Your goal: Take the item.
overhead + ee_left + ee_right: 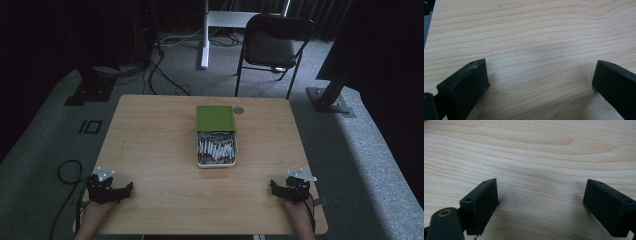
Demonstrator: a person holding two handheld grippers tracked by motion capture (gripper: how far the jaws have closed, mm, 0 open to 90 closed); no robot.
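Grey carpet is spreading around a pale wooden counter (150, 150) with rounded corners and fine, wavy grain, and dark curtains are closing off the back of the room. Behind the far edge a black folding chair (272, 47) is standing, beside the white leg of a stand (205, 35), while black cables (155, 70) are trailing over the floor at the far left and black metal feet (327, 97) are resting on the carpet at both sides.

Near the middle of the counter, toward its far side, a shallow rectangular tin (216, 150) is lying open, packed with small whitish and reddish stick-shaped pieces too small to identify; its flat green lid (215, 118) is lying at the tin's far end, and a small round dark disc (238, 110) is sitting just beside the lid's far right corner.

At the near left corner the left tool (125, 189) is resting low over bare wood, its blocky matte-black jaws standing wide apart and holding nothing. At the near right corner the right tool (274, 186) is doing the same, jaws spread wide, well apart from the tin
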